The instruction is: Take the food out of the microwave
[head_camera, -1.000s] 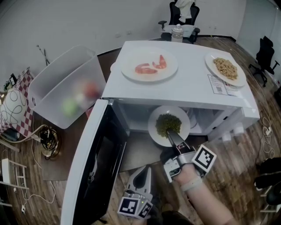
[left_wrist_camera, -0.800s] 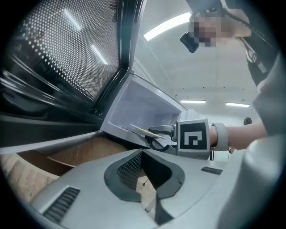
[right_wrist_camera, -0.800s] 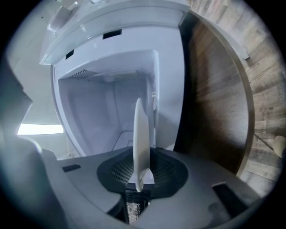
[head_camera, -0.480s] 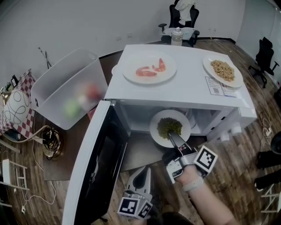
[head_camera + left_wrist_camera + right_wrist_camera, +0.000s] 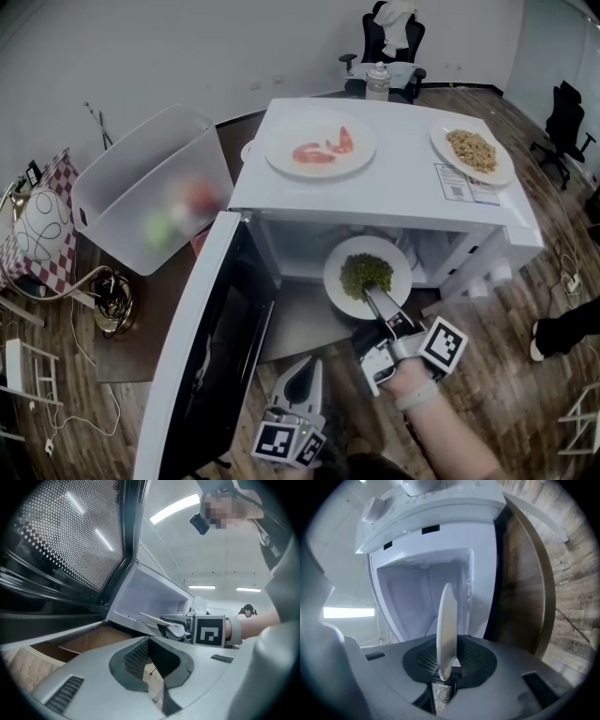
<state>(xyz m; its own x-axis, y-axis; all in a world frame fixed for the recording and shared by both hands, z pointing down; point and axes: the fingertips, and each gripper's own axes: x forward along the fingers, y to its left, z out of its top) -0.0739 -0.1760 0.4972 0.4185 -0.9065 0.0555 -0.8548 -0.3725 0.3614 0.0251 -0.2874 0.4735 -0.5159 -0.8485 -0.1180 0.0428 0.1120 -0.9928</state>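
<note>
1. Little has shifted since the earlier frame. The plate (image 5: 336,278) with the green food (image 5: 365,272) sits almost where it was, only slightly nearer. The right tongs (image 5: 382,302) have just been closing, and the near rim of the plate is now between them.
2. The plate lies flat at the mouth of the microwave (image 5: 394,192), and its near part seems to be already past the front edge. I judge that the food is not yet fully out.
3. The right tongs are clamped on this near rim. In the right gripper view the rim goes down between the two pads and both press on it.
4. The coming move turns on one relation: the plate lies on the far side of the right tongs, on their own line, which runs from near to far. A straight pull toward the near side should therefore bring it out. The plate is round, so no long axis matters, but it must stay level or the food may slide.
5. The left tongs (image 5: 307,364) hang low on the near side, to the left of the plate and well apart from it. Their tips are together with nothing between them. The right hand is clearly the nearer one.
6. The open door (image 5: 202,356) stands on the left, just beside the left tongs.
7. On top of the microwave rest a shrimp plate (image 5: 277,150) and a grain plate (image 5: 441,141), both untouched.
</note>
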